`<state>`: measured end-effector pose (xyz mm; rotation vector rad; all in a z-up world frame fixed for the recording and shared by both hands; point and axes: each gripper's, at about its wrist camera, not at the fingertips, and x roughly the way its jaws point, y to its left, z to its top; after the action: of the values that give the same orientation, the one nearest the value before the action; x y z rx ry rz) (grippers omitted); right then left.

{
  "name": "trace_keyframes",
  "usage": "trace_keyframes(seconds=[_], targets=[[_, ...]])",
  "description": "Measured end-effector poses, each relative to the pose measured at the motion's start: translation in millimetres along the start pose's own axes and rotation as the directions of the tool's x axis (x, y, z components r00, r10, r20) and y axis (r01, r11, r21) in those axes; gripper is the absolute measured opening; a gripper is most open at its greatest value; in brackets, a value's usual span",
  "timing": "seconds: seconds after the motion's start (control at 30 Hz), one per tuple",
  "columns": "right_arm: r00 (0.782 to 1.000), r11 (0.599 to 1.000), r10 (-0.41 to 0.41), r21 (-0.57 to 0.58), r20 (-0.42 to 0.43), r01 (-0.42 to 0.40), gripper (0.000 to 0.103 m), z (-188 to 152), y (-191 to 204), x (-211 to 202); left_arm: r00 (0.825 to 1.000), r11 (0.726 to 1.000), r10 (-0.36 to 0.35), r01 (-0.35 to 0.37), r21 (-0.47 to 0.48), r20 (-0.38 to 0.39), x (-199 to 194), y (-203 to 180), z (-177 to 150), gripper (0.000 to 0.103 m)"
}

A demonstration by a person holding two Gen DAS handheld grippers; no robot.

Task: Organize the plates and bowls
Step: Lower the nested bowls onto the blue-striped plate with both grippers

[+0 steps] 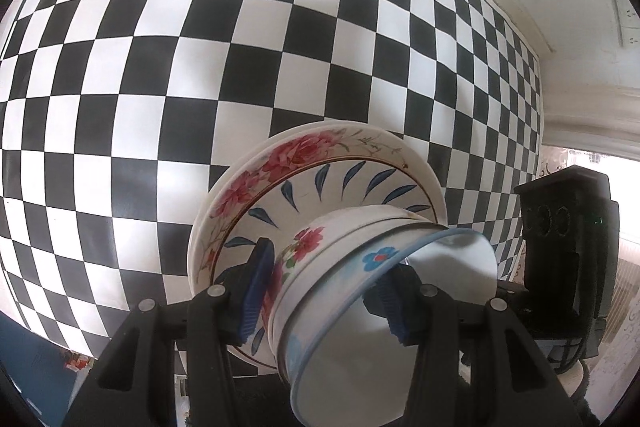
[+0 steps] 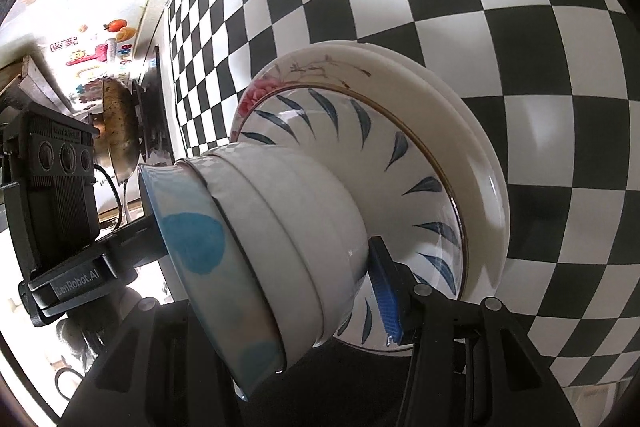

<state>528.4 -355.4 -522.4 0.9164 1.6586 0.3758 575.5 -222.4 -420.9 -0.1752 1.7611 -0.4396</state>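
A stack of nested bowls (image 1: pixel 344 279) sits on a stack of plates: a blue-leaf plate (image 1: pixel 320 187) on a rose-patterned plate (image 1: pixel 288 155), on the checkered tablecloth (image 1: pixel 200 67). The top bowl has a blue rim and blue flower (image 1: pixel 376 255). My left gripper (image 1: pixel 324 299) is shut on the bowl stack, one blue pad (image 1: pixel 256 291) outside it and one (image 1: pixel 394 311) inside the top bowl. In the right wrist view my right gripper (image 2: pixel 280 291) is shut on the same bowl stack (image 2: pixel 280 247) from the opposite side; one blue pad (image 2: pixel 386 303) shows, the other is hidden. The plates (image 2: pixel 440 155) lie beneath.
The other gripper's black body shows in each view (image 1: pixel 568 235) (image 2: pixel 56 187). A metal wok (image 2: pixel 116 123) on a stove lies beyond the tablecloth's edge, with colourful stickers (image 2: pixel 100 51) on the wall. A white wall and window (image 1: pixel 600 107) are at the right.
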Motion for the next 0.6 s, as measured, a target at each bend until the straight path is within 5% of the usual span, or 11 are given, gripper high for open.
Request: trace_keyframes(seconds=[0.6], targets=[[0.999,0.999,-0.048,0.025,0.019,0.047,0.050,-2.4,-0.5,-4.1,1.000,1.000,0.001,-0.001,-0.015,-0.022,5.7,7.0,-5.1,0.046]])
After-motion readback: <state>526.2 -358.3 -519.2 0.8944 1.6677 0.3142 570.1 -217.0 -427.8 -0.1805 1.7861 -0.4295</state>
